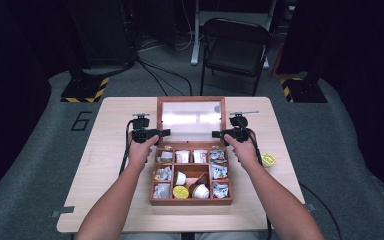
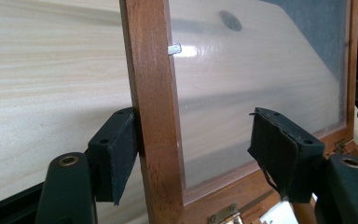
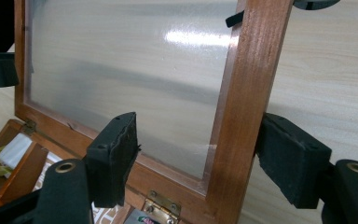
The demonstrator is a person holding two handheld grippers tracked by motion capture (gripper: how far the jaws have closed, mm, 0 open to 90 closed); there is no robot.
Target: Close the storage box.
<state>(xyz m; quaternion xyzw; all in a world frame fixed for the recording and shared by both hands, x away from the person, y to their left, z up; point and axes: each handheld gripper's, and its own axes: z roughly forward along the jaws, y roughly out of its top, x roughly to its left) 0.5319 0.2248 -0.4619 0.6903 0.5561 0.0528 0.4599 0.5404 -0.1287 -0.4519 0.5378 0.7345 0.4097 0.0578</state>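
With both grippers loosely straddling the lid rails at twelve o'clock, unclamped, it could slip and slam shut.

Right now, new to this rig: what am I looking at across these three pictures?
No robot arm here. A person holds a handheld claw in each hand: left claw, right claw. The high view looks down on a light wooden table from above the person's side. The other two come from cameras riding on each claw, looking along its black jaws.

On the table sits a wooden box with compartments of packets and small cups, its glass-paned lid raised. A small yellow cup lies to its right.

Each claw straddles one side rail of the lid's frame, left and right. In both, one pad touches the wood and the other stands off, so neither grips yet.
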